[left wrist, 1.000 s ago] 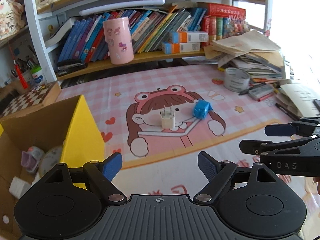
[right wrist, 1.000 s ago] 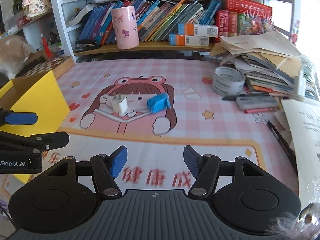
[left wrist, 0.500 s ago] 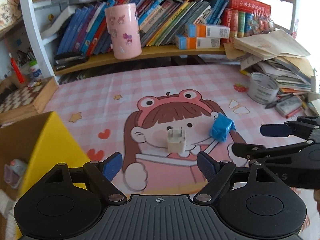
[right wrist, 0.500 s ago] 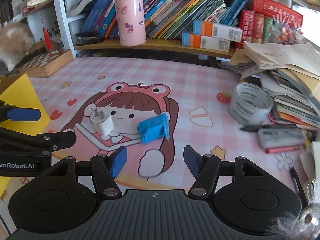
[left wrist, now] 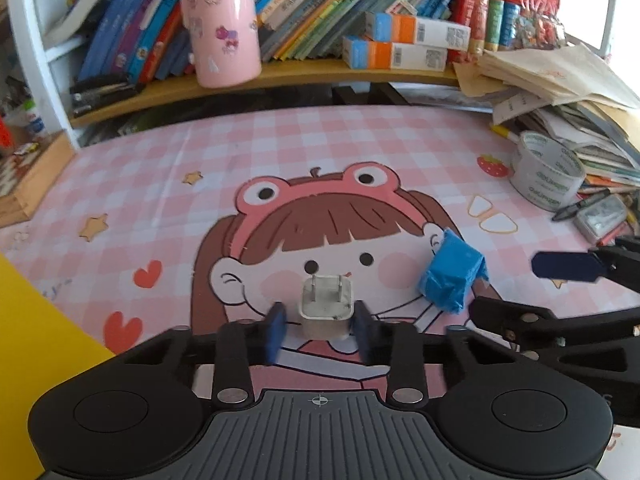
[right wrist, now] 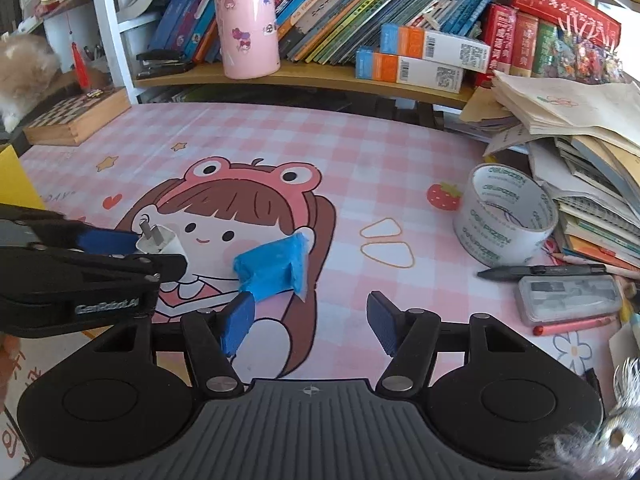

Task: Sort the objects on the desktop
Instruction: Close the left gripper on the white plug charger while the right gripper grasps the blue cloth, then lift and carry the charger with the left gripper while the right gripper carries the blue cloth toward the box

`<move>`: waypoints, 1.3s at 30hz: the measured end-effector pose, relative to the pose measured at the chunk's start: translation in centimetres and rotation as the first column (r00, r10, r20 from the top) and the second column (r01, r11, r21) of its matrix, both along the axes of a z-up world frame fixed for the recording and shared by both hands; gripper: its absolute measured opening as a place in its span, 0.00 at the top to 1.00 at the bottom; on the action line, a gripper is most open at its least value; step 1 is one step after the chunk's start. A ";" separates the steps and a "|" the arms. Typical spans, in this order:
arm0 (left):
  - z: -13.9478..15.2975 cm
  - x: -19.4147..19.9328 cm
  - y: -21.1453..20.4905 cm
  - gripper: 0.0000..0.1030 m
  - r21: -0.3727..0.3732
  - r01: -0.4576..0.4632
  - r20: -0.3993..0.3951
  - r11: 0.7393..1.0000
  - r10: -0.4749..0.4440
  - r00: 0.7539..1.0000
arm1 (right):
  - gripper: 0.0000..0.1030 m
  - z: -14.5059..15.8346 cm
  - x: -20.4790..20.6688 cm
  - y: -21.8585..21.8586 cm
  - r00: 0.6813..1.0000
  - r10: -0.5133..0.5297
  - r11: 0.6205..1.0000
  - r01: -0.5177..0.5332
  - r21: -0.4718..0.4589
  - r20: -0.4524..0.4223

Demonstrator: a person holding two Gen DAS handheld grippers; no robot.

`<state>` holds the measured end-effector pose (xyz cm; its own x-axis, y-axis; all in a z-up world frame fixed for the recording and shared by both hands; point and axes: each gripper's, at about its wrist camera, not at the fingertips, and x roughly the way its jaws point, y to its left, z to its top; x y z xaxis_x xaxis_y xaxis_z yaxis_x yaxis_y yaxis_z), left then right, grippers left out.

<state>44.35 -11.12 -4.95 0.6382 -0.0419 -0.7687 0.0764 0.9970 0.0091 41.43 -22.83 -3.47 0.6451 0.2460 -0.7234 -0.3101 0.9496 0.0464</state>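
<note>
Left gripper (left wrist: 320,330) clamped on white plug (left wrist: 326,311), prongs outward

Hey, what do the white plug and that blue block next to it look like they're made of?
White plug: likely hard plastic, smooth with a dull sheen and rounded corners; its two prongs look like bare metal. Blue block: seemingly something wrapped in blue tape or film, going by the wrinkles and a loose flap; what's inside is hidden.
</note>
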 end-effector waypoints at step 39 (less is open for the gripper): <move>8.1 -14.4 4.4 0.76 -0.135 -0.001 0.149 0.991 0.022 0.989 | 0.62 3.0 -4.9 1.0 0.998 -0.019 0.998 0.015 0.069 0.067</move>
